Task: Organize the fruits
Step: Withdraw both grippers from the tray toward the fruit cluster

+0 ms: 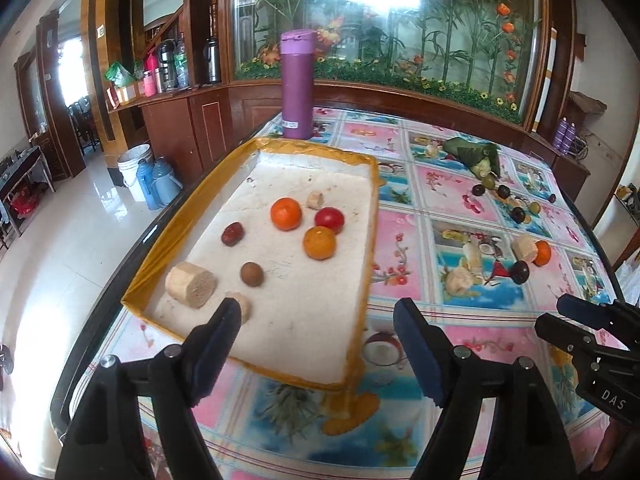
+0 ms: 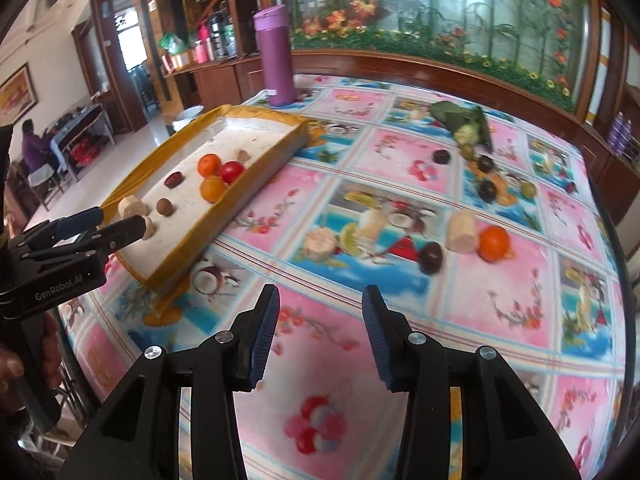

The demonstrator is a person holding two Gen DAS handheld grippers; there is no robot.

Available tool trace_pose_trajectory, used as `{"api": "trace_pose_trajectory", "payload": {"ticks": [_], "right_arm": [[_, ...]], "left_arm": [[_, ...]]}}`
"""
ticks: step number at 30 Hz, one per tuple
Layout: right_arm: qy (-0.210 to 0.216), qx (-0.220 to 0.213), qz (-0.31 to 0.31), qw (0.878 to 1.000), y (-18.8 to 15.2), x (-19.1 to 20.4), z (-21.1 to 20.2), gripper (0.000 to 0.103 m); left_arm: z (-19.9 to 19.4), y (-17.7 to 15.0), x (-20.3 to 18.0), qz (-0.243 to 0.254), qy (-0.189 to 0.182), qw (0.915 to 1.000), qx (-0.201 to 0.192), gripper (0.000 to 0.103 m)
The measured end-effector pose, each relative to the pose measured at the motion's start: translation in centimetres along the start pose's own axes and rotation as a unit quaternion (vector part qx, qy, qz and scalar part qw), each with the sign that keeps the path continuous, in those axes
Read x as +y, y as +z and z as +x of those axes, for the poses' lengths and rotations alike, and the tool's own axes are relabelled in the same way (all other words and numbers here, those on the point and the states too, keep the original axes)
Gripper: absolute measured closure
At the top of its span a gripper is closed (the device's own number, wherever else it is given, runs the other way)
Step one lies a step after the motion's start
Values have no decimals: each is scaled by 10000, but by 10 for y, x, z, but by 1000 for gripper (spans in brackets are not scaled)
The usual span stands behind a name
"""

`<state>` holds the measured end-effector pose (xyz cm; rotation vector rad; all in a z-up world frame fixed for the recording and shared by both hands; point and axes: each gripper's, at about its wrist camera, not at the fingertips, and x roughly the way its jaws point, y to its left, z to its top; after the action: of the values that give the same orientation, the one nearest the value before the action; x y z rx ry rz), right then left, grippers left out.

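Note:
A white tray with a yellow rim (image 1: 256, 148) (image 2: 256, 114) sits on the table's left side. It holds two oranges (image 1: 286, 213), a red tomato (image 1: 329, 219), a red date (image 1: 231, 234), a brown round fruit (image 1: 252, 274) and pale cut pieces (image 1: 191, 284). My left gripper (image 1: 316, 320) is open and empty over the tray's near end. My right gripper (image 2: 320, 320) is open and empty above the tablecloth. Loose fruit lies to the right: an orange (image 2: 494, 243), a dark plum (image 2: 431, 257), pale pieces (image 2: 462, 232) (image 2: 319, 242) and several small dark and green fruits (image 2: 486, 165).
A purple flask (image 1: 297, 84) (image 2: 276, 56) stands behind the tray. A green leaf wrap (image 2: 464, 120) lies at the far right of the patterned tablecloth (image 2: 520, 300). The table edge runs along the left. A wooden cabinet with a glass flower panel (image 1: 400, 20) backs the table.

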<state>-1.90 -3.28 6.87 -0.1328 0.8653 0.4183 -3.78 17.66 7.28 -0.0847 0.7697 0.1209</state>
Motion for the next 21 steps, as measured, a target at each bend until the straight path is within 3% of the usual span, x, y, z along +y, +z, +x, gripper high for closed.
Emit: {"api": "trace_pose_trajectory", "payload": {"ticks": [7, 21], "right_arm": [[-355, -220, 300, 9987, -16, -36, -29, 51], [-755, -342, 807, 9933, -48, -102, -61, 49]], "left_arm": [[-16, 3, -46, 269, -350, 9989, -172, 19], [-11, -4, -103, 474, -591, 9971, 64, 16]]}}
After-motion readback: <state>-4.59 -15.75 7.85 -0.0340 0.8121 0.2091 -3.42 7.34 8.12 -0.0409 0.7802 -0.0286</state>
